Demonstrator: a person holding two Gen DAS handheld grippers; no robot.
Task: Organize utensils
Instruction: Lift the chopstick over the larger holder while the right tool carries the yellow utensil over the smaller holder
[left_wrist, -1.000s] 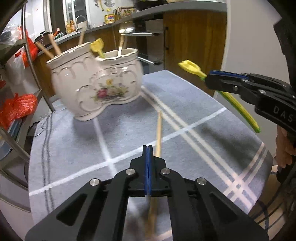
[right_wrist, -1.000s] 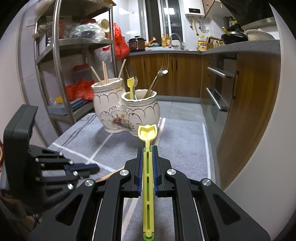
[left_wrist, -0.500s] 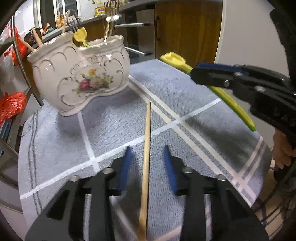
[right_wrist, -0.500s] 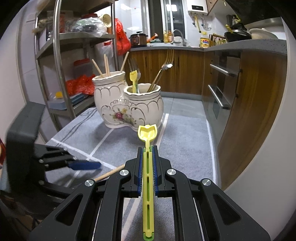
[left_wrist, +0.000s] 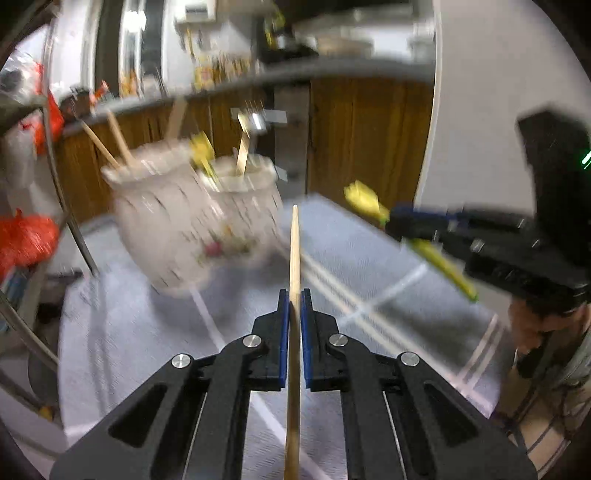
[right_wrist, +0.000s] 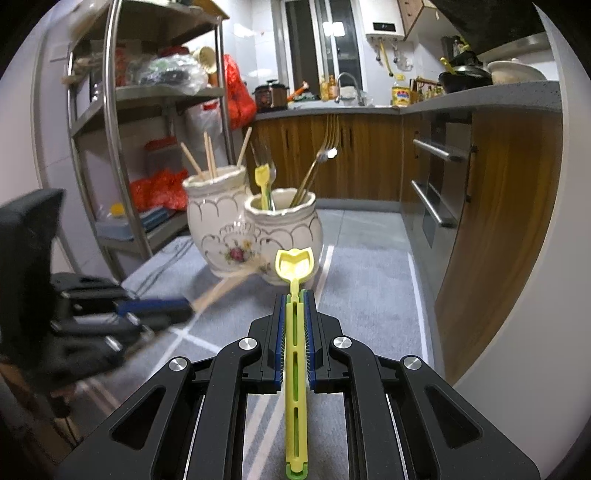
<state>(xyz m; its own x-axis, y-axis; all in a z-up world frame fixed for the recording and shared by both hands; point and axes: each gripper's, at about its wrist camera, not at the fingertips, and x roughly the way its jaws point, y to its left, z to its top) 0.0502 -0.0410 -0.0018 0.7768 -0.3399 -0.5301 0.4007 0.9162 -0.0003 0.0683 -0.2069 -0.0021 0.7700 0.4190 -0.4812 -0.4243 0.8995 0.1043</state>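
Chopstick (left_wrist: 294, 258) clamped between pads of left gripper (left_wrist: 294, 299), lifted off grey cloth (left_wrist: 369, 258), tip aimed toward holder (left_wrist: 192, 229). Yellow fork (right_wrist: 295, 350) clamped lengthwise in right gripper (right_wrist: 294, 299), head poking out ahead, well short of holder (right_wrist: 251, 229)

Step in hand, by judgement: carry chopstick to taller left pot, where other chopsticks (right_wrist: 208, 158) stand. Best done by tipping stick near upright over pot mouth, lowering tip past rim before opening, keeping clear of sticks already leaning there. Yellow fork likely bound for shorter right pot, beside matching yellow fork (right_wrist: 262, 184) and metal forks (right_wrist: 317, 166)

Left view badly motion-blurred; pot detail lost, but grip on chopstick plain. Right view sharp: two joined pots, contents readable, left gripper (right_wrist: 155, 308) seen side-on with chopstick only a pale smear. Left view alone shows hand (left_wrist: 532, 328) behind right gripper (left_wrist: 399, 221)
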